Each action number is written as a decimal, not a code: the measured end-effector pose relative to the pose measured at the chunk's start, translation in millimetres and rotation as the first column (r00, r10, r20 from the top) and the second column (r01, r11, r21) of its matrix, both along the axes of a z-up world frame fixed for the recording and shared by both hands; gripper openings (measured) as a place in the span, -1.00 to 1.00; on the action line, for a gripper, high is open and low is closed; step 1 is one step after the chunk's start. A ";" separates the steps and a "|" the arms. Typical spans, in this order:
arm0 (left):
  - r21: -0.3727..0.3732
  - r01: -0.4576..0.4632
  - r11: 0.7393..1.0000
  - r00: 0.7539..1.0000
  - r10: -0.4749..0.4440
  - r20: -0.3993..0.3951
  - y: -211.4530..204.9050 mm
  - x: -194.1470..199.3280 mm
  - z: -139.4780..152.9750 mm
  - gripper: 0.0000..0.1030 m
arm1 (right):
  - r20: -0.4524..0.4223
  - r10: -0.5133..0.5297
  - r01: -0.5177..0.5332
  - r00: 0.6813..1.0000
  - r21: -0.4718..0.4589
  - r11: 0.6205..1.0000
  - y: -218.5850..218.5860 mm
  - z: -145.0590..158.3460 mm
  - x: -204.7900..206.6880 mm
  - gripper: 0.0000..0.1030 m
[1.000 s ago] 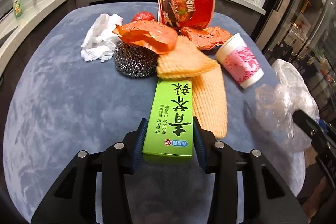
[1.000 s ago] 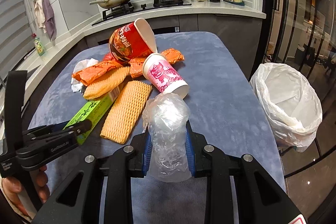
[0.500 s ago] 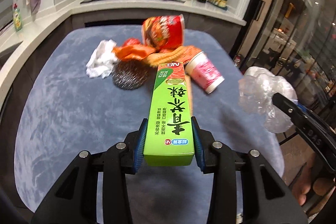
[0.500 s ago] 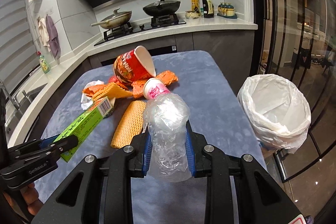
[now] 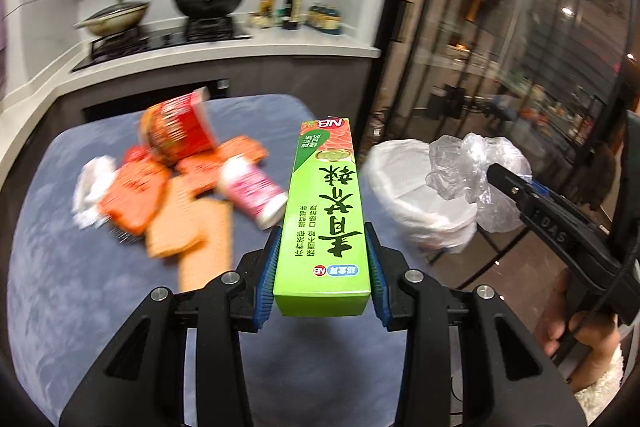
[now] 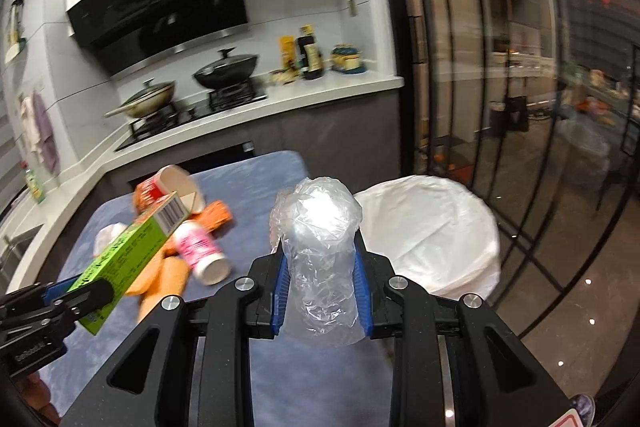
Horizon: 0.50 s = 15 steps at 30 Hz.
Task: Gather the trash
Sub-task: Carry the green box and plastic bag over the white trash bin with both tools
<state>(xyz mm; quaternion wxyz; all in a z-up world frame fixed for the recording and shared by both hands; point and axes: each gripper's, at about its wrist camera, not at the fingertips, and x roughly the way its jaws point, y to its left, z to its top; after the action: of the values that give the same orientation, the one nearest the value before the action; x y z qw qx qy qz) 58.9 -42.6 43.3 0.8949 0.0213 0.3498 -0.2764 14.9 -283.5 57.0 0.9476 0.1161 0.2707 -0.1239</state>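
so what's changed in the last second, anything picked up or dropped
Nothing was picked up or dropped. Both grippers have lifted off the table and swung toward the white bin: the left gripper still clamps the green box, now clear of the trash pile, and the right gripper still clamps the crumpled plastic, now close to the bin's rim. The pile itself stayed on the table.

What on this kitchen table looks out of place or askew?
Both cups have toppled: the red noodle cup and the pink paper cup lie on their sides among orange wrappers on the blue table. Nothing appears spilled.
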 end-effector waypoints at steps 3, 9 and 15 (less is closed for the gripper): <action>-0.004 0.071 0.997 0.997 -0.071 0.015 -35.1 5.3 4.5 -0.28 | -0.007 -0.060 0.060 0.998 -0.014 0.998 -29.7 -3.4 5.2 -0.49; 0.000 0.181 0.983 0.983 -0.181 -0.028 -105.4 37.0 -4.7 -0.27 | -0.058 -0.135 0.137 0.989 0.037 0.990 -85.9 -21.8 32.1 -0.49; 0.041 0.235 0.971 0.969 -0.231 -0.088 -162.7 63.9 -24.2 -0.27 | -0.136 -0.156 0.165 0.978 0.055 0.985 -120.3 -47.5 61.3 -0.48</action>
<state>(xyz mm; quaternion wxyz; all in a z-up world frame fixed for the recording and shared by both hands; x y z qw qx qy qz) 122.8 -205.3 19.1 0.8402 0.0735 0.3883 -0.3713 76.2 -403.8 9.5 0.9102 0.1606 0.3262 -0.1984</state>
